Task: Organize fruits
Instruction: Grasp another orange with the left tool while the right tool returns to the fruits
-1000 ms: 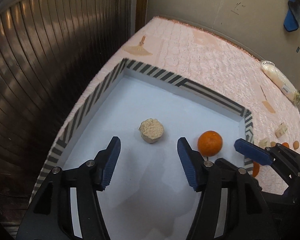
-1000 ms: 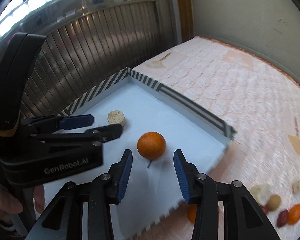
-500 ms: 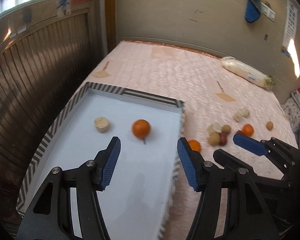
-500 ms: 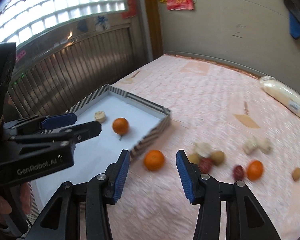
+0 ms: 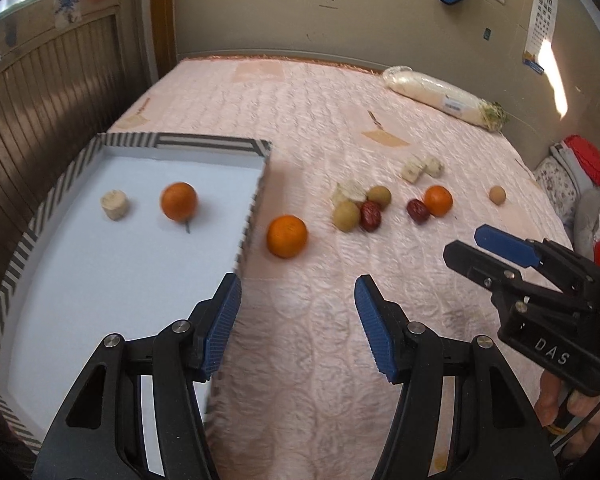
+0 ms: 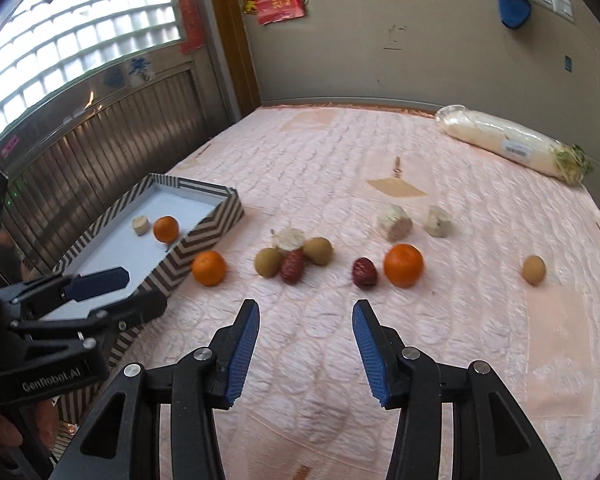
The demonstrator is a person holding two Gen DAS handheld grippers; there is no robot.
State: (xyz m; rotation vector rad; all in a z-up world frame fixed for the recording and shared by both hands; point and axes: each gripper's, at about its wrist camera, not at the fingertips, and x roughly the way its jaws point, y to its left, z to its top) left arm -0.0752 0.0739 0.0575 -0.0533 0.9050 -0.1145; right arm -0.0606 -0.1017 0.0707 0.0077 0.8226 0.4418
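One round orange mandarin was placed in the striped cardboard tray; remaining fruits were left on the bed, both jaws spread and empty.

Black plastic hand-held gripper frames, ribbed blue pads, silver screws — white "GenRobot.AI" and "DAS" lettering

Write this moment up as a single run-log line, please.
left gripper: open, empty | right gripper: open, empty | striped tray: orange, pale chunk | orange beside tray: on bed
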